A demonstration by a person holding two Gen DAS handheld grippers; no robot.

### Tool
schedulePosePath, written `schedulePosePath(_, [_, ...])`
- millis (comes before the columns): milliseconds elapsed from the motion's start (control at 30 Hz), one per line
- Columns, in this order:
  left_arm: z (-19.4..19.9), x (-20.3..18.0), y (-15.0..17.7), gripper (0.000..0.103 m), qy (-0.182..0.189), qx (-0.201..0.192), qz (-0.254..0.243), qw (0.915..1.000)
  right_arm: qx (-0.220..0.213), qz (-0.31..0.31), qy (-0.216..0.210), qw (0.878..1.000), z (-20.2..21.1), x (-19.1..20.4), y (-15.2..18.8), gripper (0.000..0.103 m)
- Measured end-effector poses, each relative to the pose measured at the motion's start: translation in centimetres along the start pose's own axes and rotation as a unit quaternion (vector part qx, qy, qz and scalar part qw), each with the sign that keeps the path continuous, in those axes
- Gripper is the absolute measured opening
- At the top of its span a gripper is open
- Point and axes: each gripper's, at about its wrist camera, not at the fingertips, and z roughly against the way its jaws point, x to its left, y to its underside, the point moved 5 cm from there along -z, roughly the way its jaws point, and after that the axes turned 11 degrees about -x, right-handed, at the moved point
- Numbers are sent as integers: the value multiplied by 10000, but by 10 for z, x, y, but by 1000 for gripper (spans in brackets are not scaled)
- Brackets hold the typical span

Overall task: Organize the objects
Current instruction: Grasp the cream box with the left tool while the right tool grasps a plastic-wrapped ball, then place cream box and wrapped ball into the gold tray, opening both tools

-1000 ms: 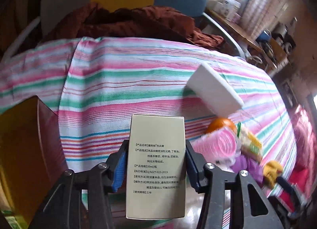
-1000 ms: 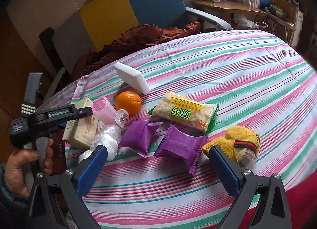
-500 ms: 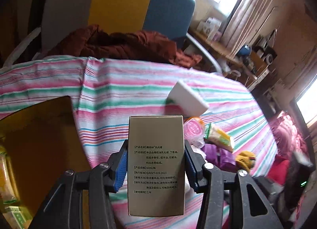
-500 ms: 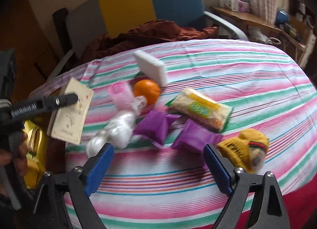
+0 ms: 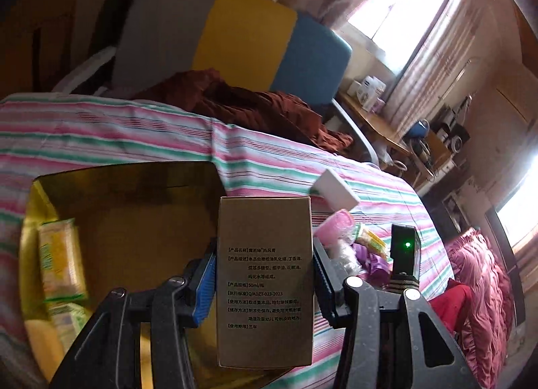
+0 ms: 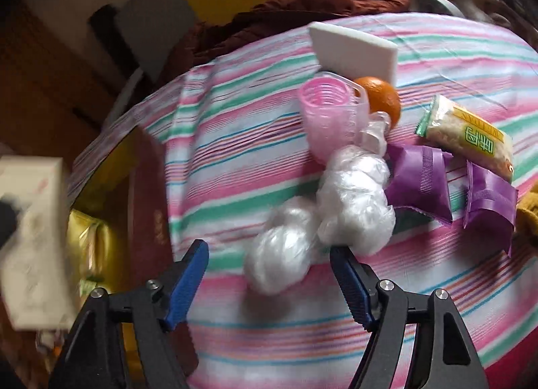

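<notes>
1. The worktop (image 6: pixel 235 160), under a pink, green and white striped cloth, fills both views; behind it stands a chair (image 5: pixel 235 36) with a grey, yellow and blue back and a brown garment (image 5: pixel 255 110) heaped on it
2. An open box with a gold lining (image 5: pixel 134 221) sits at the worktop's left edge, with yellow-green snack packets (image 5: pixel 57 261) inside
3. The left gripper (image 5: pixel 264 274) is clamped on a tan carton (image 5: pixel 264 278) printed with black text, held upright above the gold-lined box
4. The right gripper (image 6: pixel 269 281) has its jaws closing, blue pads either side of the nearer lump of a clear plastic bag bundle (image 6: pixel 322 210); whether the pads touch it I cannot tell through the blur
5. Beyond the bundle lie a white foam block (image 6: pixel 353 52), a pink ribbed cup (image 6: pixel 326 113) on its side, an orange (image 6: pixel 383 100), a rice-snack packet (image 6: pixel 470 133) and two purple packets (image 6: pixel 420 184)
</notes>
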Motion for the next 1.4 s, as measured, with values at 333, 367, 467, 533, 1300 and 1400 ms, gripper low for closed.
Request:
schedulePosePath(333, [40, 75, 10, 50, -489, -161, 506, 9974, 20, 848, 101, 9963, 20, 14, 25, 37])
schedulePosePath(367, [43, 83, 8, 50, -576, -192, 558, 9966, 16, 945, 40, 9955, 26, 18, 29, 37])
schedulePosePath(467, [47, 106, -1, 50, -711, -270, 828, 9937, -65, 1125, -182, 9935, 49, 25, 38, 37])
schedulePosePath(533, [45, 114, -11, 51, -815, -395, 828, 9924, -203, 1218, -362, 9917, 67, 33, 39, 37])
schedulePosePath(1300, [66, 186, -8, 60, -1649, -473, 1121, 9788, 343, 2649, -1009, 9584, -9, 200, 68, 37])
schedulePosePath(1400, [79, 185, 4, 60, -1650, -504, 1185, 9779, 425, 2630, -1137, 9571, -18, 213, 69, 38])
